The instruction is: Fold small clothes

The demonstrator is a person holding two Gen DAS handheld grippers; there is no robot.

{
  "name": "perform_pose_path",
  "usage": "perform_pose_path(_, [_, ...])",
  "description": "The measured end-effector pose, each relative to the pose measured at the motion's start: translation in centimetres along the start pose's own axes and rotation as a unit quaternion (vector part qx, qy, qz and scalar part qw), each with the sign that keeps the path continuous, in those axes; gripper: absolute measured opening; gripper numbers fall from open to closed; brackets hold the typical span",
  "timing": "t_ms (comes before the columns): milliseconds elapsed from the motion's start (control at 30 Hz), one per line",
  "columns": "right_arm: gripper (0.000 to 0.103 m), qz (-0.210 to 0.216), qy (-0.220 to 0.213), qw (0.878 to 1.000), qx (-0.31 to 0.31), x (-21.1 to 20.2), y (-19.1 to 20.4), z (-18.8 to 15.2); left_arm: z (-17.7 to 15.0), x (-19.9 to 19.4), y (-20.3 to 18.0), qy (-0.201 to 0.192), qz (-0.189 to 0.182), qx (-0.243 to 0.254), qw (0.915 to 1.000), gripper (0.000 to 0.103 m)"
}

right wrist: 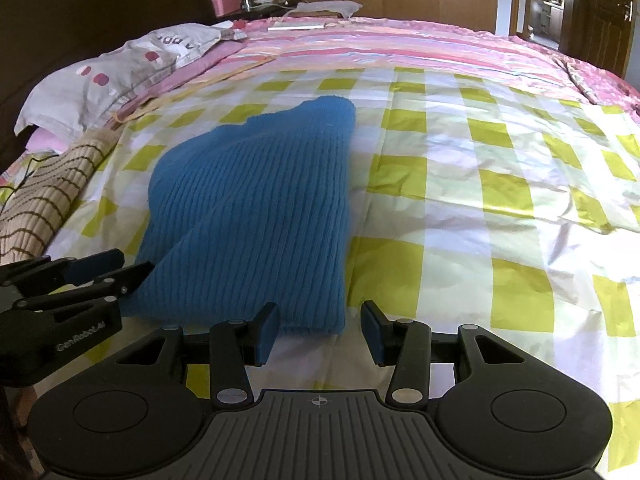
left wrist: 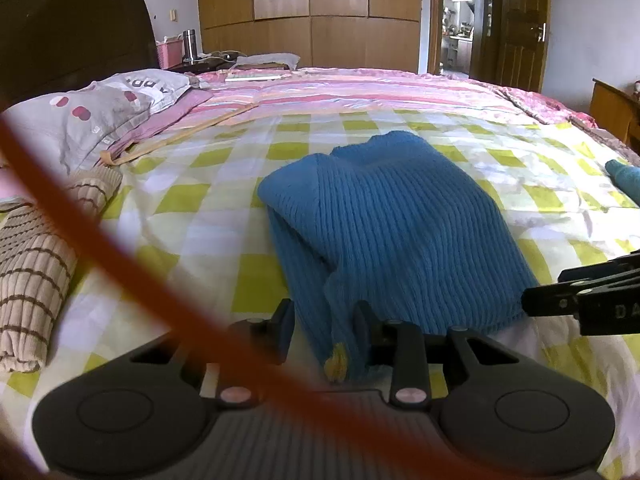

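A blue ribbed knit sweater lies folded on the green-and-white checked bedsheet. In the left wrist view my left gripper sits at its near left edge. Bunched fabric with a small yellow tag fills the gap between the jaws and touches both pads. In the right wrist view the sweater ends at its near right corner, which lies between the fingers of my right gripper. That gripper stands open, with bare sheet between the fabric and its right pad. Each gripper shows in the other's view: the left gripper, the right gripper.
A beige brown-striped garment lies at the left, below a grey pillow. A thin wooden stick rests near the pillow. A teal cloth shows at the right edge. A blurred orange cord crosses the left wrist view. Wardrobe and doorway stand behind.
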State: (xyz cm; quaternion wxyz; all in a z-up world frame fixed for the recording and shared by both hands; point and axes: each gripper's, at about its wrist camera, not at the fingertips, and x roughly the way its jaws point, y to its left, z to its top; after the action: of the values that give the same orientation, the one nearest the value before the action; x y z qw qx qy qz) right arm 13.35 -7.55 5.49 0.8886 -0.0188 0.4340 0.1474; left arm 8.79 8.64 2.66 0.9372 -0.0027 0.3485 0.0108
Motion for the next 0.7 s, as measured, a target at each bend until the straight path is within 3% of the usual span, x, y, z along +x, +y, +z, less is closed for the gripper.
perform_pose_path(700, [0.045, -0.001, -0.012, 1.000, 0.001, -1.8, 0.3, -1.3, -0.9, -1.8, -0.2, -0.001, 0.010, -0.006, 0.9999, 0.039])
